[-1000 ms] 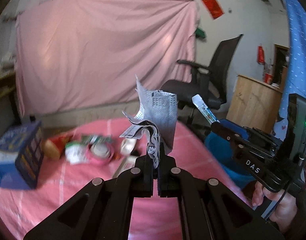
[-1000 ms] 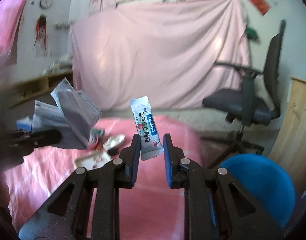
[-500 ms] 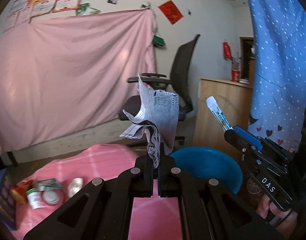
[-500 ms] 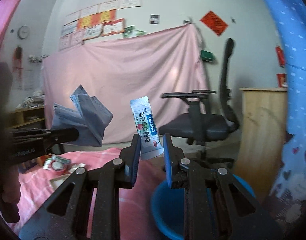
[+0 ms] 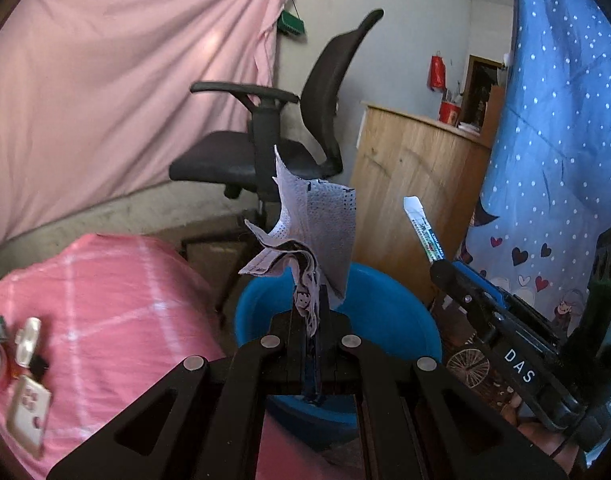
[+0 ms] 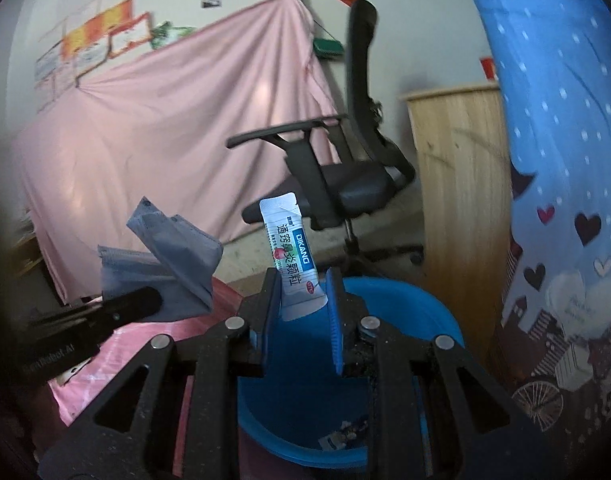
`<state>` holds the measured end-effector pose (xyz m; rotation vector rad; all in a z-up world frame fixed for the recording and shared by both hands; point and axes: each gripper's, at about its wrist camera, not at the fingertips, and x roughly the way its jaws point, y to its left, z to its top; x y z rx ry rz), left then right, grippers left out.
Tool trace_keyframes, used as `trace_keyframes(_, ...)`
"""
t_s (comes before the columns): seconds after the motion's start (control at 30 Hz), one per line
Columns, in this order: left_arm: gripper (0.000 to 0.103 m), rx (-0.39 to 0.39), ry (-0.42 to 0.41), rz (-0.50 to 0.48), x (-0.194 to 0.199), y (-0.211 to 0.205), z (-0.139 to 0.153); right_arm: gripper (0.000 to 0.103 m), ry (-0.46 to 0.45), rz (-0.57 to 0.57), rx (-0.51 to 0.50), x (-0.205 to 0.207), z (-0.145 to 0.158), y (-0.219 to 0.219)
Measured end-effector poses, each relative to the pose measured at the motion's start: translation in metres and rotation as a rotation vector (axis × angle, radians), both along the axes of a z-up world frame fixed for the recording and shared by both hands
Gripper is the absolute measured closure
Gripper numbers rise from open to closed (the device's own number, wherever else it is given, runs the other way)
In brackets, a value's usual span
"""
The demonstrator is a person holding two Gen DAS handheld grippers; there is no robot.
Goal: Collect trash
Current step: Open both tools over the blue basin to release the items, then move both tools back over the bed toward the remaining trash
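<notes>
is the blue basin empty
No, a few small scraps of trash already lie on the bottom of the blue basin in the right wrist view.

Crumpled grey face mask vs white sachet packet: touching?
Apart. The right wrist view shows pink backdrop between the crumpled grey face mask in the left gripper and the white sachet packet.

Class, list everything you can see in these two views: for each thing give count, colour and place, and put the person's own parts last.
Face mask: one, grey, pinched in the left tongs.
Sachet: one, white and blue, between the right tongs' fingers.
Basin: one, blue, on the floor beside the table.
Table cover: one, pink, lower left.
Small litter: several pieces, mixed colours, on the cover's left edge.
Office chair: one, black, behind the basin.
Wooden cabinet: one, tan, right of the chair.
Backdrop sheet: one, pink, on the wall.
Curtain: one, blue with dots, far right.
Left tongs: black, shut.
Right tongs: black.
</notes>
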<state>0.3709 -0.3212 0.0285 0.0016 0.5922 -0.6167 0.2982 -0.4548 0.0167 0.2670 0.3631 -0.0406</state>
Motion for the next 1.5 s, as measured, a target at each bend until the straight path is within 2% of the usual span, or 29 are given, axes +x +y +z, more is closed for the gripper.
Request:
trace_keyframes(0.23, 0.101, -0.003, 0.073, -0.021, 0.011, -0.008, -0.017, 0.054, 0.082, -0.031, 0.046, 0.008, -0.016, -0.018)
trace_keyframes(0.47, 0.096, 0.032, 0.117, -0.026, 0.018, -0.014, -0.028, 0.054, 0.117, -0.038, 0.07, 0.01, -0.023, -0.023)
trace_keyframes(0.73, 0.08, 0.014, 0.119, 0.01, 0.018, -0.002, -0.029, 0.054, 0.104, -0.034, 0.064, 0.009, -0.019, -0.019)
trace_keyframes(0.87, 0.075, -0.021, 0.07, 0.104, 0.012, 0.018, -0.019, 0.052, 0.069, -0.024, 0.057, 0.007, -0.013, -0.013)
trace_keyframes(0.93, 0.067, -0.039, 0.031, 0.147, 0.007, 0.028, -0.012, 0.049, 0.041, -0.014, 0.041, 0.005, -0.008, -0.007)
trace_keyframes(1.07, 0.06, -0.061, -0.044, 0.224, -0.004, 0.052, 0.004, 0.04, -0.026, 0.014, 0.0, 0.001, 0.004, 0.01)
trace_keyframes(1.17, 0.05, -0.063, -0.08, 0.272, -0.012, 0.069, 0.013, 0.033, -0.082, 0.033, -0.021, -0.004, 0.012, 0.023)
trace_keyframes(1.27, 0.038, -0.07, -0.129, 0.334, -0.021, 0.089, 0.02, 0.027, -0.134, 0.052, -0.04, -0.008, 0.02, 0.037)
trace_keyframes(1.33, 0.015, -0.079, -0.159, 0.375, -0.027, 0.103, 0.024, 0.02, -0.174, 0.064, -0.058, -0.011, 0.025, 0.048)
trace_keyframes(1.4, 0.006, -0.094, -0.202, 0.434, -0.036, 0.119, 0.027, 0.004, -0.208, 0.072, -0.068, -0.014, 0.03, 0.058)
trace_keyframes(1.43, 0.004, -0.105, -0.227, 0.461, -0.041, 0.129, 0.029, 0.0, -0.229, 0.071, -0.069, -0.017, 0.032, 0.062)
trace_keyframes(1.5, 0.003, -0.101, -0.255, 0.492, -0.047, 0.141, 0.031, 0.0, -0.255, 0.081, -0.062, -0.018, 0.036, 0.07)
